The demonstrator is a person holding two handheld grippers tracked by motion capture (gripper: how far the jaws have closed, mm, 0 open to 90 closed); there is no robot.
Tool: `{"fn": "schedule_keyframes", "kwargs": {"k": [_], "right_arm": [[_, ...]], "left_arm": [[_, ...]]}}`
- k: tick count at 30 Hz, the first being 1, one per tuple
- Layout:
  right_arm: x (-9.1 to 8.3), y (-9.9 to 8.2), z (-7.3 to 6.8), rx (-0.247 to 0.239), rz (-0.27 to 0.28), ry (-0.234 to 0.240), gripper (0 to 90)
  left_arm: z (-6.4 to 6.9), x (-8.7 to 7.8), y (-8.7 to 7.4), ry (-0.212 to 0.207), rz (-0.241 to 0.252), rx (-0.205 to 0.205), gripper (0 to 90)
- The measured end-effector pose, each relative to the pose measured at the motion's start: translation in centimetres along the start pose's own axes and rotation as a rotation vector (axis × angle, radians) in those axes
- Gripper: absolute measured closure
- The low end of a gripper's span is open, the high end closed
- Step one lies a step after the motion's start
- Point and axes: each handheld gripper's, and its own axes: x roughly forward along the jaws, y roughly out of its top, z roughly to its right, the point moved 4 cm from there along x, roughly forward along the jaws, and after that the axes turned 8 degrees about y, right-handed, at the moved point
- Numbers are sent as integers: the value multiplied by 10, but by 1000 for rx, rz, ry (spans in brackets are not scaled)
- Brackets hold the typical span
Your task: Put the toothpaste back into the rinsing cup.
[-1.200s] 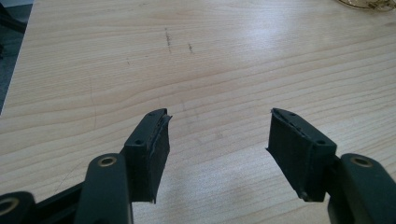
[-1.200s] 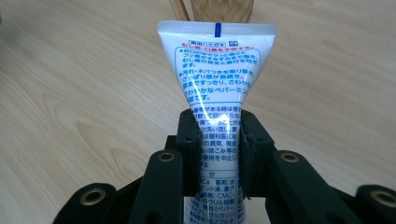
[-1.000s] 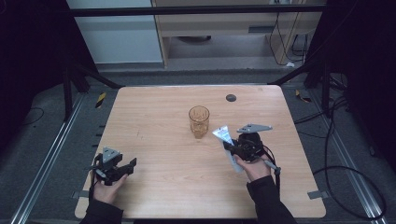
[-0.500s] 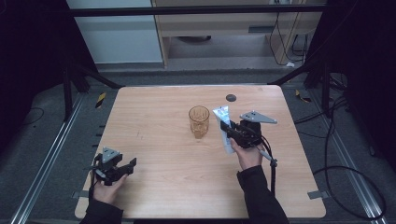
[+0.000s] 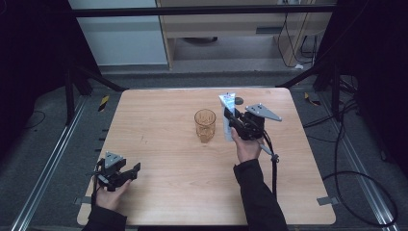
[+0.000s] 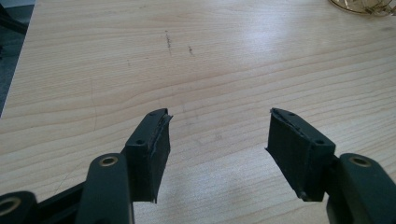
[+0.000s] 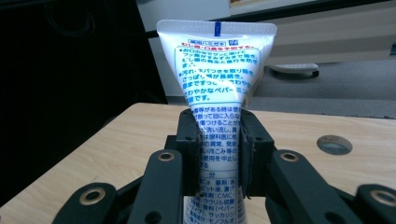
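Right tool [image 5: 230, 120] is seen in the high view gripping a white tube [image 5: 227, 118] upright beside the amber glass [image 5: 205, 125] on the wooden bench [image 5: 163, 159]. Left tool [image 6: 217, 140] is held spread over bare wood. Soft, light tube [image 7: 218, 93] is pinched mid-body (likely crushable); dark surroundings are noted.

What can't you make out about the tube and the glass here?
- Tube, right gripper view: cap end cut off by the bottom edge; middle print covered by the jaws.
- Glass, left gripper view: cut off by the top edge.
- Glass, high view: too small to tell whether anything is inside.
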Motion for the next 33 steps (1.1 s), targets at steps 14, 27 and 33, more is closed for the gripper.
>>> {"fn": "schedule_keyframes", "kwargs": {"k": [14, 27, 33], "right_arm": [[35, 12, -1, 30, 107, -42, 730], [66, 18, 3, 43, 153, -56, 729], [81, 16, 3, 44, 157, -57, 728]], "left_arm": [[0, 0, 0, -4, 2, -2, 384], [0, 0, 0, -4, 4, -13, 385], [-1, -1, 0, -6, 6, -13, 386]]}}
